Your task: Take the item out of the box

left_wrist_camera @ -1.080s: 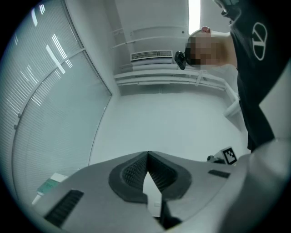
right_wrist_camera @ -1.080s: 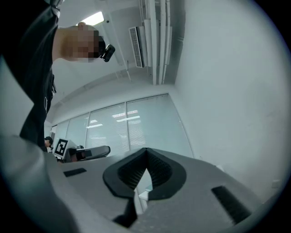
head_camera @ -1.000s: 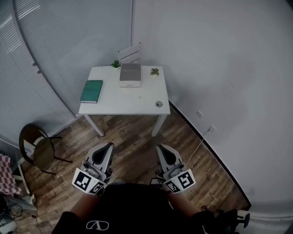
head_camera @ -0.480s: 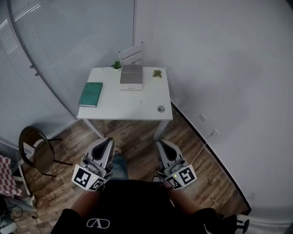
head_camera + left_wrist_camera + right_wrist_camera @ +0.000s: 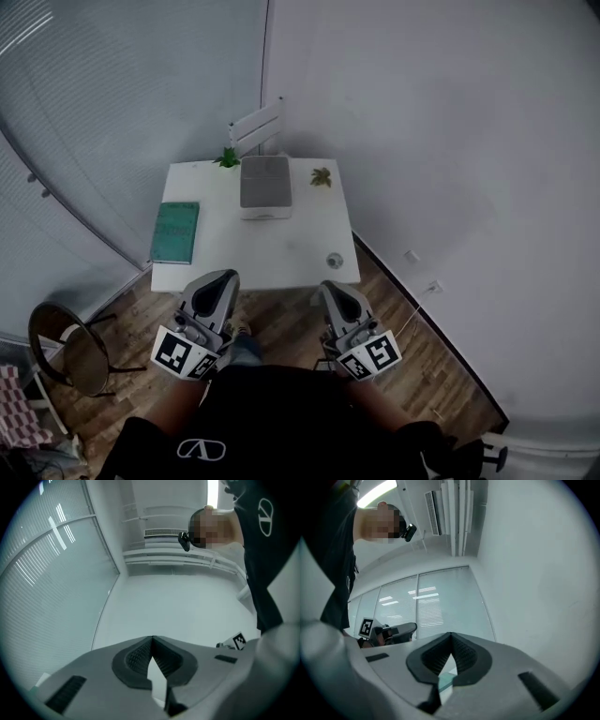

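A closed grey box (image 5: pixel 264 184) lies at the far middle of a white table (image 5: pixel 253 248) in the head view. My left gripper (image 5: pixel 223 278) hovers at the table's near edge, left of centre, shut with nothing in it. My right gripper (image 5: pixel 330 288) is level with it to the right, also shut and empty. Both point slightly upward. In the left gripper view my left gripper (image 5: pixel 151 638) shows its tips touching against a pale wall. In the right gripper view my right gripper (image 5: pixel 450 635) shows the same against window blinds. The box's contents are hidden.
A green book (image 5: pixel 175 232) lies on the table's left side. A small round object (image 5: pixel 334 260) sits near the front right corner. Two small plants (image 5: pixel 226 157) (image 5: pixel 322 176) flank the box. A white slatted chair (image 5: pixel 256 127) stands behind the table, a round stool (image 5: pixel 58 335) on the wooden floor at left.
The person has walked toward the table. Both grippers, still shut, have come from over the floor up to the table's near edge. The table now looks closer and larger.
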The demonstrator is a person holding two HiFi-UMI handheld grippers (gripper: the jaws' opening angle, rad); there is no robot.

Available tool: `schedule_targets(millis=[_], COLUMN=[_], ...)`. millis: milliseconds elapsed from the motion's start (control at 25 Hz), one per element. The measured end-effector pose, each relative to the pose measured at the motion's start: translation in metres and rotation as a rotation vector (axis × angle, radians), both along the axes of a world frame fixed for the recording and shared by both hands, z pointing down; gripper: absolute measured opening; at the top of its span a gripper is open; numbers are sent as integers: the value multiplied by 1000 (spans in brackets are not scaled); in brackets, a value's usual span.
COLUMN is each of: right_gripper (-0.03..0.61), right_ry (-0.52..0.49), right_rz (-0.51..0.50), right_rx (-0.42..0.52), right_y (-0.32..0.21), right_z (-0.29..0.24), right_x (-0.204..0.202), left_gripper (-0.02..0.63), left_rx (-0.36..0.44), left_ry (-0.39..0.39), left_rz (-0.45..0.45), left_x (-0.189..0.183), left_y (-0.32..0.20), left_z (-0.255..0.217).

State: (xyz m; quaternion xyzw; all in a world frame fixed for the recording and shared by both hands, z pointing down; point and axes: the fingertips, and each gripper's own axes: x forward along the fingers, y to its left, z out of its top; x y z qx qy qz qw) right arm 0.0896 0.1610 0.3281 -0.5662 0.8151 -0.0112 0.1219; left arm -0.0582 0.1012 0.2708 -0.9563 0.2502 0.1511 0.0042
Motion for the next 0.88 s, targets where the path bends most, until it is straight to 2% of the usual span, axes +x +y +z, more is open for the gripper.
schedule_targets(millis=[240, 440, 640, 880], right_gripper=[5, 5, 5, 5], right_ry=[21, 39, 42, 32], right_rz=[44, 69, 67, 11], right_rx=[15, 6, -5, -15], right_y=[-111, -180, -222, -247], right_z=[-10, -8, -1, 7], right_x=[-3, -6, -4, 0], left_gripper=[5, 5, 5, 5], left_rx=[0, -5, -23, -36], left_ry=[1, 8, 5, 0], left_rz=[54, 102, 113, 74], left_x=[2, 7, 16, 25], left_y=[-114, -183, -220, -235], left_z=[-1, 2, 12, 20])
